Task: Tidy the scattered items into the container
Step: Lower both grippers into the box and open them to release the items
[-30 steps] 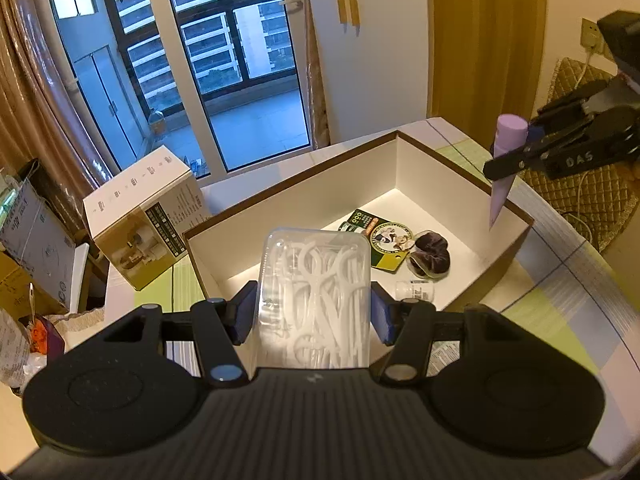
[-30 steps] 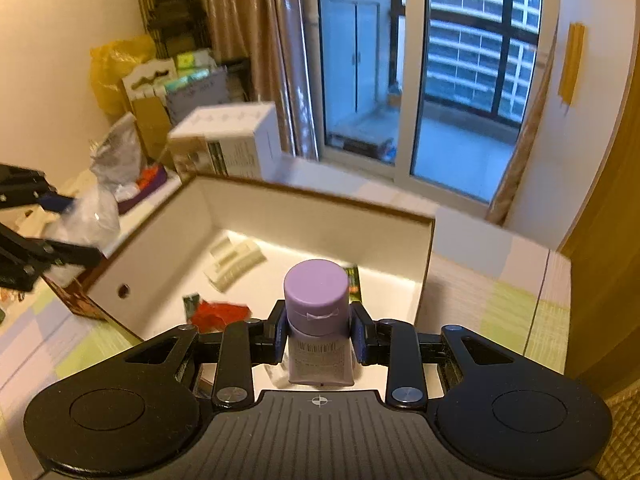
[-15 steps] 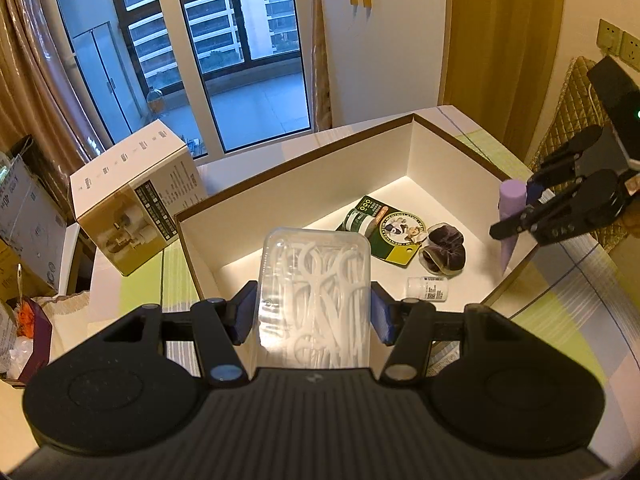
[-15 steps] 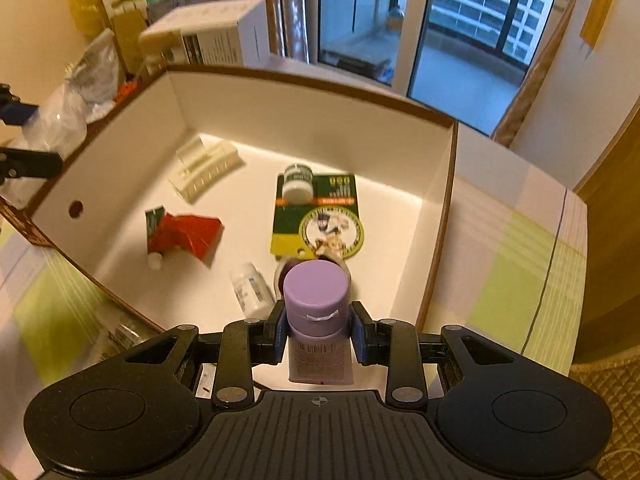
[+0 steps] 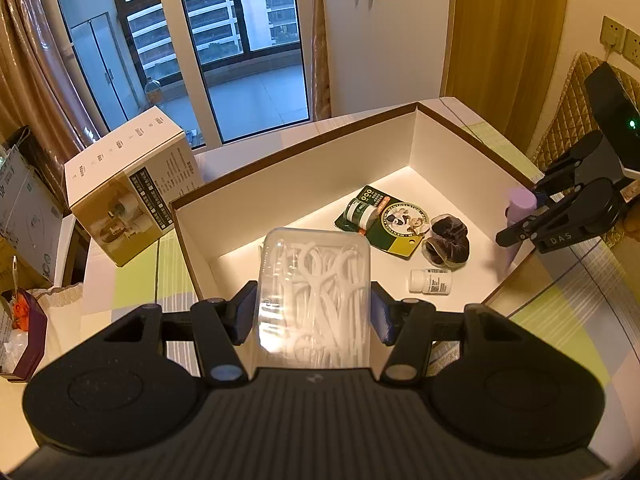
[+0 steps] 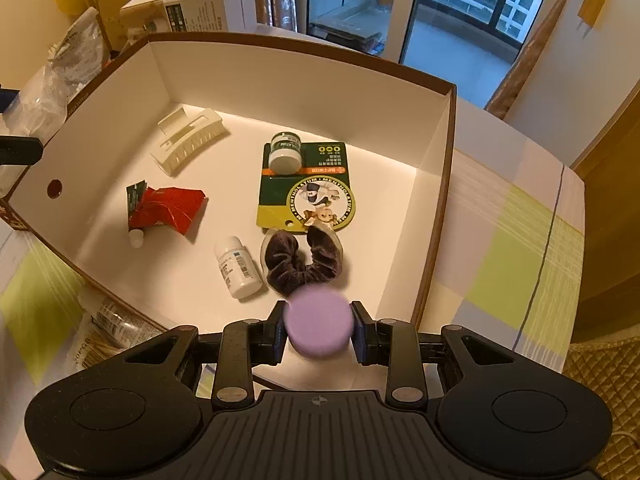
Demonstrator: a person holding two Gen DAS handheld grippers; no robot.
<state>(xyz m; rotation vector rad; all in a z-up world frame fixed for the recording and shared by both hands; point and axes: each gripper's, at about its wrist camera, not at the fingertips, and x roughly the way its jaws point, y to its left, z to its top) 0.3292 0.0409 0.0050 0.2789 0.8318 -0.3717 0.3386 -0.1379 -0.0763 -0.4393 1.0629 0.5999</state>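
Now the left tool (image 5: pixel 313 312) is clenched on a clear case of floss picks (image 5: pixel 314 296), low in the middle of the left wrist view, above the near wall of the open box (image 5: pixel 280 184). The right tool (image 6: pixel 318 336) grips a purple bottle (image 6: pixel 319 327) by its sides; in the left wrist view this bottle (image 5: pixel 516 216) is at the right edge, its lower end inside the box by the right wall. On the white floor of the box lie a green card with a small jar (image 6: pixel 308 184), a dark scrunchie (image 6: pixel 304 264), a white pill bottle (image 6: pixel 237 267), a red tube (image 6: pixel 164 210) and a cream hair claw (image 6: pixel 188 140). The box stands on a table with a checked cloth (image 6: pixel 508 256).
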